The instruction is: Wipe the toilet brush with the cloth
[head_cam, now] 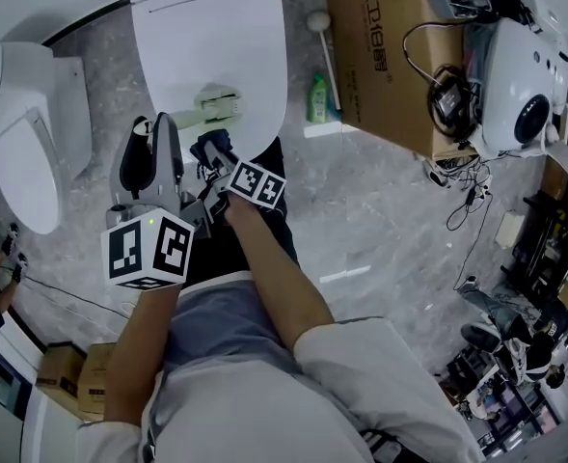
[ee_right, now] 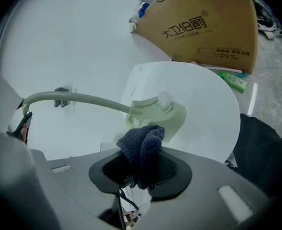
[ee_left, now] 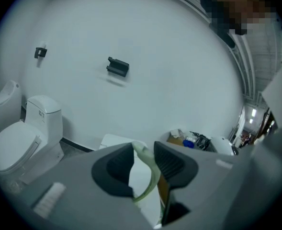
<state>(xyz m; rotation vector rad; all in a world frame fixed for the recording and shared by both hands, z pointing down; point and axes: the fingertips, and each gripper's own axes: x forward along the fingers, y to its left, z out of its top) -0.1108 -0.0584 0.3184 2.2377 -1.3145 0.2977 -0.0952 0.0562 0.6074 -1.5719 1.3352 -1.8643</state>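
My left gripper [ee_left: 143,159] has its jaws drawn in narrow on the brush [ee_left: 152,176], with the slim handle pinched between the dark pads. In the head view this gripper [head_cam: 158,138] holds the brush [head_cam: 218,104] out over a white toilet lid [head_cam: 206,27].

The brush is pale green all over. Its long thin handle bends gently and runs into a broad, flattish head [ee_right: 157,116] with a small white piece on top. It looks smooth, and I can't see any bristles.

My right gripper [ee_right: 141,164] is clamped on the cloth [ee_right: 141,145], a dark blue knitted wad bunched up between the jaws and poking out above them. In the right gripper view the top of the wad meets the lower edge of the brush head. I can't tell from here whether it presses on the head or is just beside it. The head view puts the cloth [head_cam: 209,148] just below the brush head, at the near rim of the lid.

A cardboard box [head_cam: 380,46] stands to the right, with a green bottle [head_cam: 317,99] on the floor against it. A second toilet [head_cam: 23,133] is off to the left.
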